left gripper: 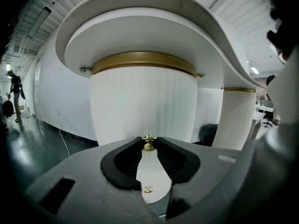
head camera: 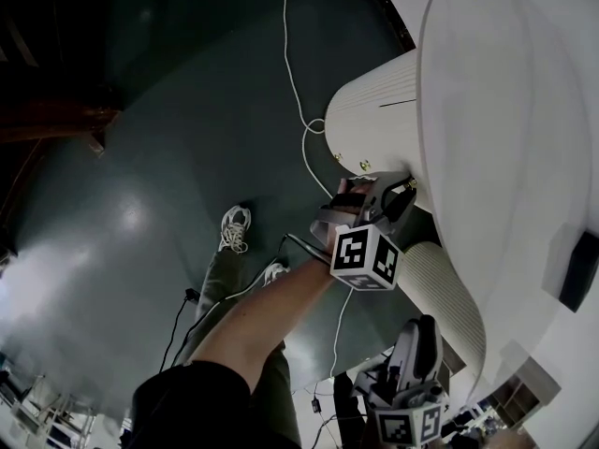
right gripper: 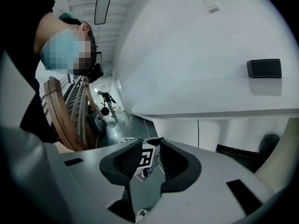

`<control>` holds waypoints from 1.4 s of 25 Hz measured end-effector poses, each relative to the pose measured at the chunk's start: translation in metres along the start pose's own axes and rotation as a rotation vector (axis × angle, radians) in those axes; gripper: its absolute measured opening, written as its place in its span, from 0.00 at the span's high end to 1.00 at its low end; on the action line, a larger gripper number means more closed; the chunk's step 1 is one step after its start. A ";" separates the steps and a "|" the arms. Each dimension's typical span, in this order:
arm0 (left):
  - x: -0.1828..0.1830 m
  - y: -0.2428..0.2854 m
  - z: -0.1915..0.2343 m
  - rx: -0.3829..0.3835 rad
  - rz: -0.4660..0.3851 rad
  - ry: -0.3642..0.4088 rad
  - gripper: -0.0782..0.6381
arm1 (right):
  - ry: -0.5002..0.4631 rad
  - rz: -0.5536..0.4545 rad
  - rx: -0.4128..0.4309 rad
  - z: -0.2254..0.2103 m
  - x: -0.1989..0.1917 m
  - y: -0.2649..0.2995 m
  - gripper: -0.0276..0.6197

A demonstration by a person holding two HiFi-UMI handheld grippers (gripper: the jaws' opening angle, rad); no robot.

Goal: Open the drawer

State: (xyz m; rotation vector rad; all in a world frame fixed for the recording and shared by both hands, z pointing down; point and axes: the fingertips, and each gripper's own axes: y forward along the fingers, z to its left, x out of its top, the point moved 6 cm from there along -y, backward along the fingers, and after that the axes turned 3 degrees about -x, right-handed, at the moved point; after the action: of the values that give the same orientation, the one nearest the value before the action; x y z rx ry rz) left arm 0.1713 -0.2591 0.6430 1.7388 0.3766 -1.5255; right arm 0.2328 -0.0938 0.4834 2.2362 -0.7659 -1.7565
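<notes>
The drawer is a white ribbed, rounded front (head camera: 370, 110) (left gripper: 142, 106) under a curved white tabletop (head camera: 505, 138), with a brass band (left gripper: 142, 59) along its top edge. A small brass knob (left gripper: 149, 146) sticks out of the front. My left gripper (left gripper: 148, 141) (head camera: 377, 187) points at the drawer, and its black pads press on the knob from both sides. My right gripper (head camera: 423, 333) (right gripper: 150, 146) hangs lower, near the person, open with nothing between its pads. Through its jaws I see the left gripper's marker cube (right gripper: 145, 158) (head camera: 365, 255).
A second ribbed white column (head camera: 440, 288) (left gripper: 236, 120) stands to the right of the drawer. A black box (head camera: 578, 269) (right gripper: 264, 68) lies on the tabletop. A white cable (head camera: 295, 82) runs over the dark floor. The person's legs and sneakers (head camera: 234, 227) are below the left arm.
</notes>
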 end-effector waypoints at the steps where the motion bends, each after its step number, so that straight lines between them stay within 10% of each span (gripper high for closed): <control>1: -0.001 -0.001 -0.001 -0.002 -0.002 -0.004 0.74 | -0.003 0.000 -0.001 -0.001 0.000 -0.003 0.77; 35: -0.074 -0.165 -0.030 0.090 0.141 -0.104 0.74 | -0.102 0.008 0.245 0.043 -0.008 -0.056 0.77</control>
State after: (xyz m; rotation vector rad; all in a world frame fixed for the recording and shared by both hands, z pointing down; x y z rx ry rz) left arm 0.0645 -0.1106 0.6531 1.7081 0.1311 -1.5438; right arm 0.2063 -0.0357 0.4524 2.3014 -1.0624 -1.8752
